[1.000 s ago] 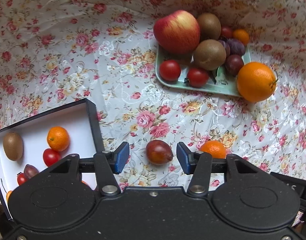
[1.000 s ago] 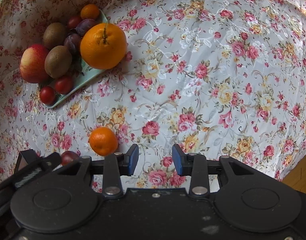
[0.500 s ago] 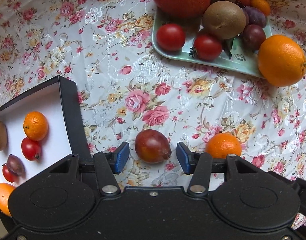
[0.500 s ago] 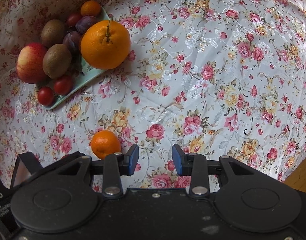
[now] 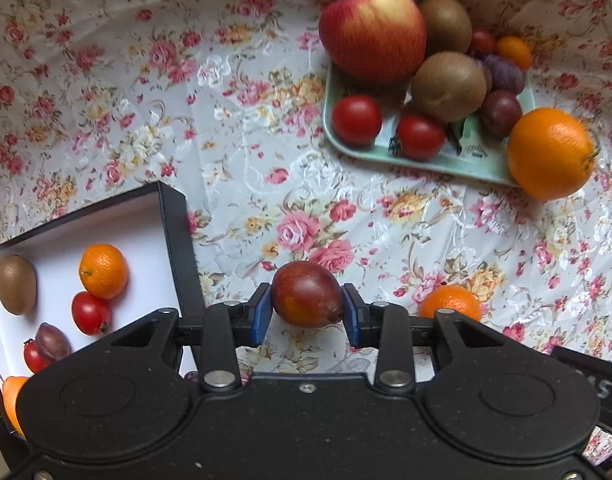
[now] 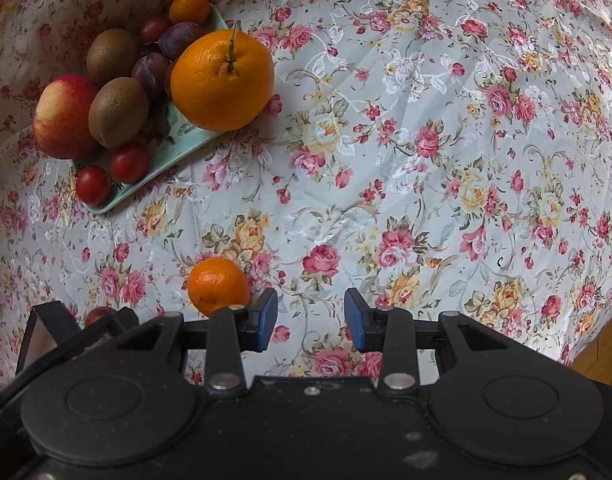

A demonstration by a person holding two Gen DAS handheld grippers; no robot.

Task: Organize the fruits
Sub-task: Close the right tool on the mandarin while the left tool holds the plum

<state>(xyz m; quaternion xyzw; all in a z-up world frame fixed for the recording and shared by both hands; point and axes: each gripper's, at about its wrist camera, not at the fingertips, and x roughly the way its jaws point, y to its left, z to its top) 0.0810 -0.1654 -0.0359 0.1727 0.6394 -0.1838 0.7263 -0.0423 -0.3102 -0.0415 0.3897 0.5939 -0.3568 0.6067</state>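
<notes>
The left gripper (image 5: 307, 314) has its blue-padded jaws closed on a dark red egg-shaped plum (image 5: 307, 295), one pad against each side, just above the floral-print cloth on the tabletop (image 5: 242, 128). So the step in hand looks like the pick of this loose fruit. Just to its left stands the black-walled box with a white floor (image 5: 174, 232), holding a small mandarin, a kiwi, tomatoes and a plum. Next, I judge, comes a lift over the box wall and a gentle release inside. The right gripper (image 6: 310, 315) hangs with jaws apart and empty, beside a small orange mandarin (image 6: 218, 285) lying on the cloth; the pale green tray (image 5: 433, 162) of fruit sits well apart
</notes>
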